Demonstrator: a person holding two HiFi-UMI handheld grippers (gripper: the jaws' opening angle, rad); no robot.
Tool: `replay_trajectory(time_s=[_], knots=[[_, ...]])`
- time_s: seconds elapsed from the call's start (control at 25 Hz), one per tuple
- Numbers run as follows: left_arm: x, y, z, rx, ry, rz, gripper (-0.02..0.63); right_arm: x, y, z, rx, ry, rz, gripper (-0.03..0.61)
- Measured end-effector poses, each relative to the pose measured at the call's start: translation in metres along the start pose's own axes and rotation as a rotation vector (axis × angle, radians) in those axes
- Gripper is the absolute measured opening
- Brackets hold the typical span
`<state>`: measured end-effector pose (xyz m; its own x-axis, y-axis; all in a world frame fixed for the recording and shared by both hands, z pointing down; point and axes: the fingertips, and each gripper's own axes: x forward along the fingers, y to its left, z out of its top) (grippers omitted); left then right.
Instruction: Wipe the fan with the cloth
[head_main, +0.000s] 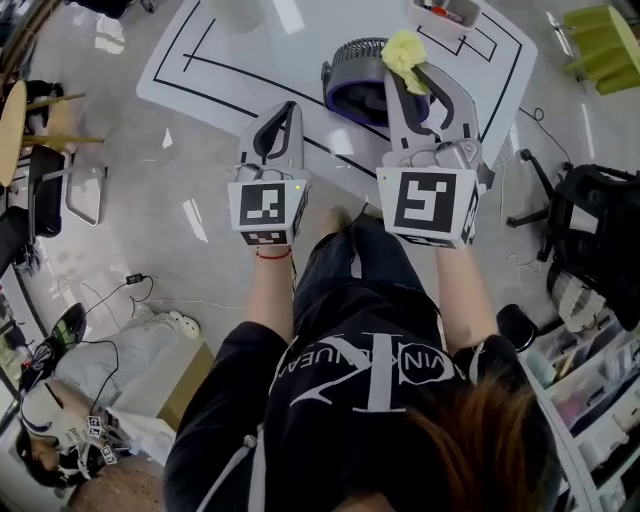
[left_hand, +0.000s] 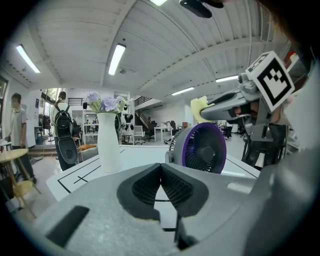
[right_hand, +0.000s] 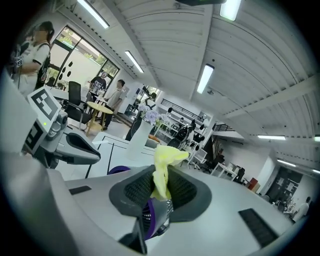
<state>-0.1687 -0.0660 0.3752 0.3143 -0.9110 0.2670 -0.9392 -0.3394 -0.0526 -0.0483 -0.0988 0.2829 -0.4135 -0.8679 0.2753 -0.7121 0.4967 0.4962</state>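
Grasping the yellow cloth just above the purple fan by the table's near edge, the right gripper is nearer than the clenched, empty left gripper.

The shells of the left tongs and the right tongs were moulded in matt grey plastic with a fine grainy texture. Their pads were lined with a black, ribbed, rubber-like material. A soft, crumpled yellow cloth was pinched between the right tongs. Beneath those tips, the fan was made of plastic, with a glossy purple ring, a dark slatted grille and a ribbed grey housing. The bench ahead of both tongs was finished smooth, white and faintly shiny. The vase left of the left tongs looked matt white.
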Motion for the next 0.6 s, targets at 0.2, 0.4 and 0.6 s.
replay_trajectory(time_s=[0.2, 0.4, 0.6], knots=[[0.001, 0.004, 0.007, -0.002, 0.006, 0.043, 0.011, -0.003, -0.01, -0.012, 0.003, 0.006, 0.022, 0.074], [0.0, 0.008, 0.012, -0.006, 0.013, 0.084, 0.011, -0.006, -0.013, -0.022, -0.006, 0.009, 0.047, 0.072], [-0.004, 0.007, 0.015, -0.016, 0.016, 0.112, 0.011, -0.013, -0.015, -0.037, 0.001, 0.023, 0.081, 0.073]])
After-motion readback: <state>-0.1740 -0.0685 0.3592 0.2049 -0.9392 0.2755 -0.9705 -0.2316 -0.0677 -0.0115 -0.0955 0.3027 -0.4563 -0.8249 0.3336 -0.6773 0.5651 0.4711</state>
